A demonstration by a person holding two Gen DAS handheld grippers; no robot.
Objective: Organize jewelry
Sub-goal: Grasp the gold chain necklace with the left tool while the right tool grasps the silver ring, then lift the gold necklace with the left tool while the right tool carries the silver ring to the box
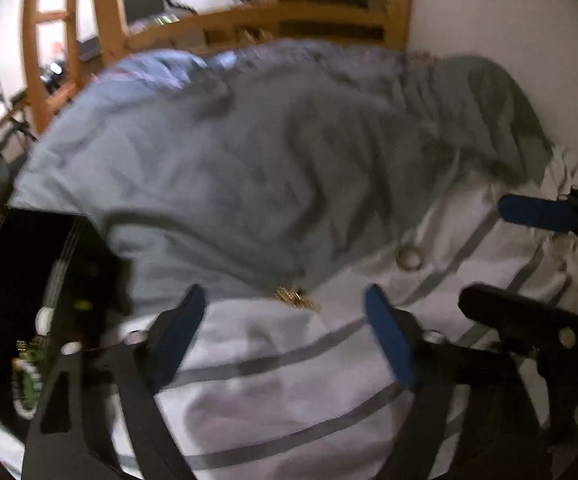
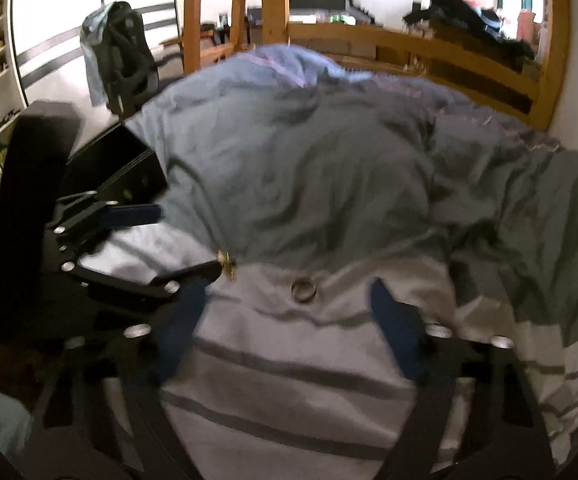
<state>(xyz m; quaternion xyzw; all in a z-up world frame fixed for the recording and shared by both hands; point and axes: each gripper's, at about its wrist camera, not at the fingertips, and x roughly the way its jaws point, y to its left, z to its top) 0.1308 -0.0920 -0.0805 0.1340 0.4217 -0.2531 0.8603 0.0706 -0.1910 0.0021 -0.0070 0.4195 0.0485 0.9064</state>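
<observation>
A small gold jewelry piece lies on the white striped sheet at the hem of the grey-blue duvet. My left gripper is open, its blue fingertips either side of the piece without touching it. A metal ring lies on the sheet to the right. My right gripper is open and straddles the ring, pads apart from it. From the right wrist view the left gripper comes in from the left by the gold piece. The ring and right gripper also show in the left wrist view.
A black open box with several pieces of jewelry inside sits at the bed's left edge, also seen as a black box from the right. A wooden bed frame and a white wall bound the far side. Both views are motion-blurred.
</observation>
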